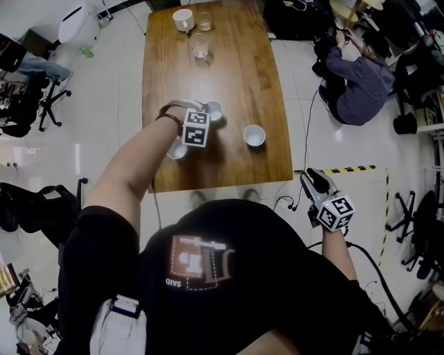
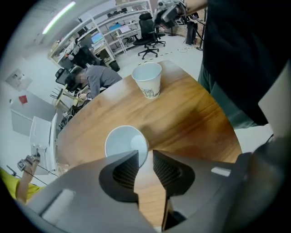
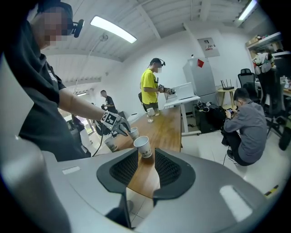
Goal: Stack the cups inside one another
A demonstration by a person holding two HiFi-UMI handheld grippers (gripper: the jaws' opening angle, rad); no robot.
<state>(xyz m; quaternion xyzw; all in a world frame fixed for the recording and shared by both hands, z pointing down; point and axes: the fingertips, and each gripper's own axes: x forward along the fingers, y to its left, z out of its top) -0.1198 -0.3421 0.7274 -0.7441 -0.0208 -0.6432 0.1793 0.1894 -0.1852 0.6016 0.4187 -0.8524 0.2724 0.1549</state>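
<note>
Three white paper cups stand on the wooden table (image 1: 229,69): a far one (image 1: 215,109), one to the right (image 1: 254,135), and a near one (image 1: 177,149). My left gripper (image 1: 205,118) points steeply down beside the far cup. Its jaws (image 2: 145,157) are open over bare wood, the cup's mouth (image 2: 125,143) just past the left jaw. The printed right cup (image 2: 148,79) stands beyond. My right gripper (image 1: 310,179) hangs off the table's near right corner, open and empty (image 3: 146,159), looking at the right cup (image 3: 143,146).
At the table's far end stand a white cup (image 1: 183,19) and two clear glasses (image 1: 204,21) (image 1: 199,46). A person (image 1: 361,76) sits on the floor to the right. Office chairs (image 1: 28,97) stand left. Another person in yellow (image 3: 151,86) stands at the far end.
</note>
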